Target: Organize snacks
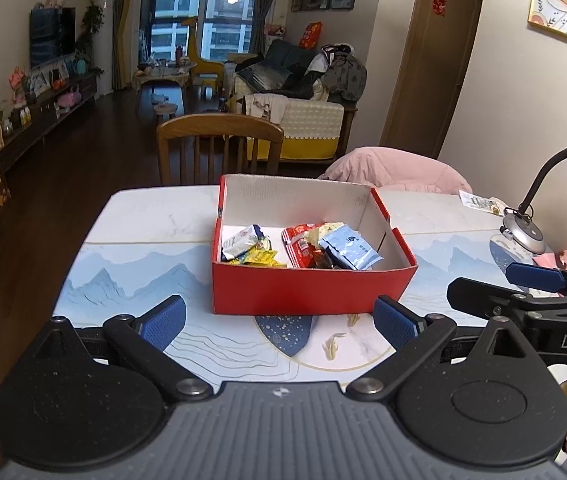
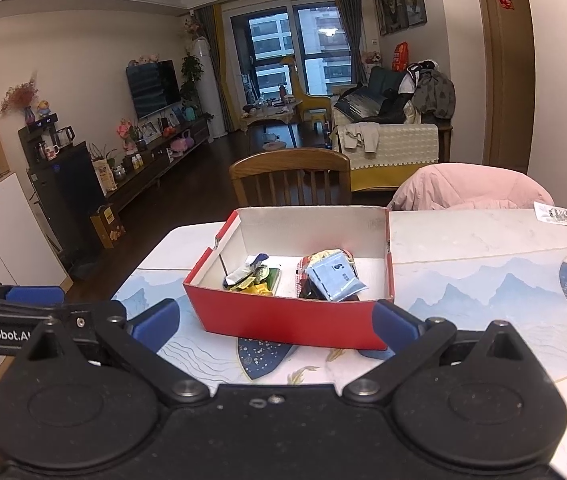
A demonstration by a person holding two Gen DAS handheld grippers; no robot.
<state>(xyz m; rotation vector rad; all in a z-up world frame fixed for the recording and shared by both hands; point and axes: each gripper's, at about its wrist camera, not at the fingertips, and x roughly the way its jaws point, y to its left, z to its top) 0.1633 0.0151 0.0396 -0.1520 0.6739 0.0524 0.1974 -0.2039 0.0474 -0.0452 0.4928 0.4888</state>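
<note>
A red cardboard box (image 1: pixel 307 290) (image 2: pixel 283 316) with a white inside stands on the table and holds several snack packets: a pale blue packet (image 1: pixel 349 252) (image 2: pixel 335 278), a red packet (image 1: pixel 299 242), and white and yellow packets (image 1: pixel 249 246) (image 2: pixel 249 278) on its left side. My left gripper (image 1: pixel 279 324) is open in front of the box, nothing between its blue pads. My right gripper (image 2: pixel 277 322) is open too, just short of the box's near wall. In the left wrist view the right gripper (image 1: pixel 539 280) shows at the right edge.
The table (image 1: pixel 155 216) has a marble top with blue mountain print. A grey desk lamp (image 1: pixel 523 232) and a small wrapper (image 1: pixel 479 202) sit at its far right. A wooden chair (image 1: pixel 219 148) and a pink jacket (image 1: pixel 395 170) over another seat stand behind the table.
</note>
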